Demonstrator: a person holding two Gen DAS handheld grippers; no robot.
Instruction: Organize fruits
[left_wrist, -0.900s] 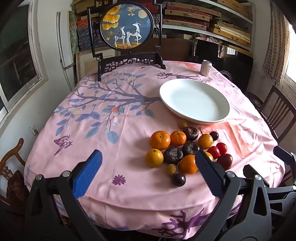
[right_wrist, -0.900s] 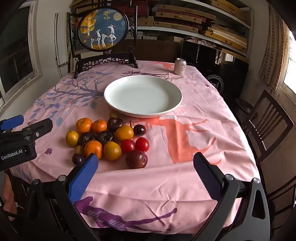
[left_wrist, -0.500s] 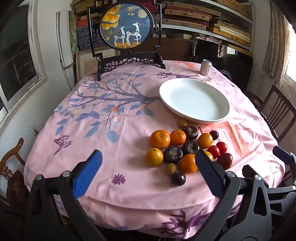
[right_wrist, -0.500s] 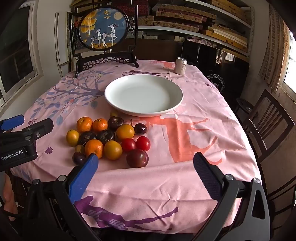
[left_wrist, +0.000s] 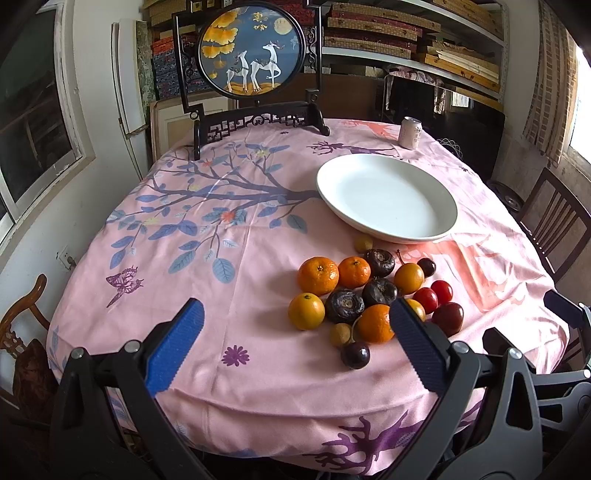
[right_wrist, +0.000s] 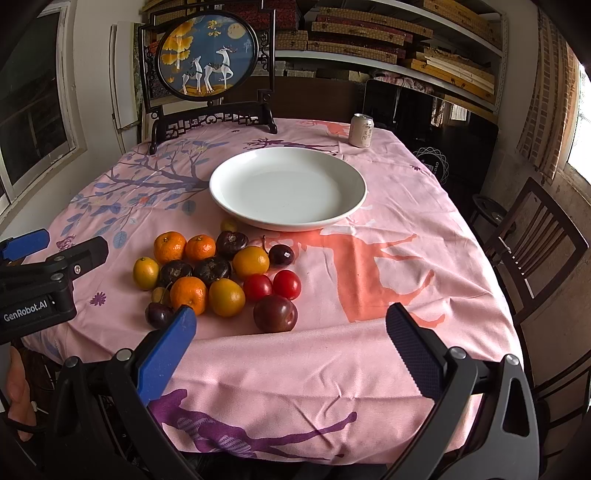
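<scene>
A pile of several fruits lies on the pink tablecloth near the front edge: mandarins (left_wrist: 318, 276) (right_wrist: 169, 246), dark wrinkled fruits (left_wrist: 344, 305) (right_wrist: 212, 270), red tomatoes (right_wrist: 286, 284) (left_wrist: 424, 300), a dark plum (right_wrist: 275, 313) (left_wrist: 447, 317) and small cherries (left_wrist: 355, 355). An empty white plate (left_wrist: 386, 197) (right_wrist: 288, 186) sits just behind the pile. My left gripper (left_wrist: 293, 334) is open and empty, held before the table's front edge, left of the pile. My right gripper (right_wrist: 290, 338) is open and empty, held near the front edge just before the plum.
A round painted screen on a black stand (left_wrist: 253, 57) (right_wrist: 207, 59) stands at the back of the table. A drink can (left_wrist: 410, 132) (right_wrist: 361, 130) stands at the back right. A wooden chair (right_wrist: 532, 240) is at the right side. The left gripper's body (right_wrist: 40, 284) shows at the left of the right wrist view.
The right gripper has edged slightly forward toward the fruits. The left gripper has hardly moved. Both stay open.
</scene>
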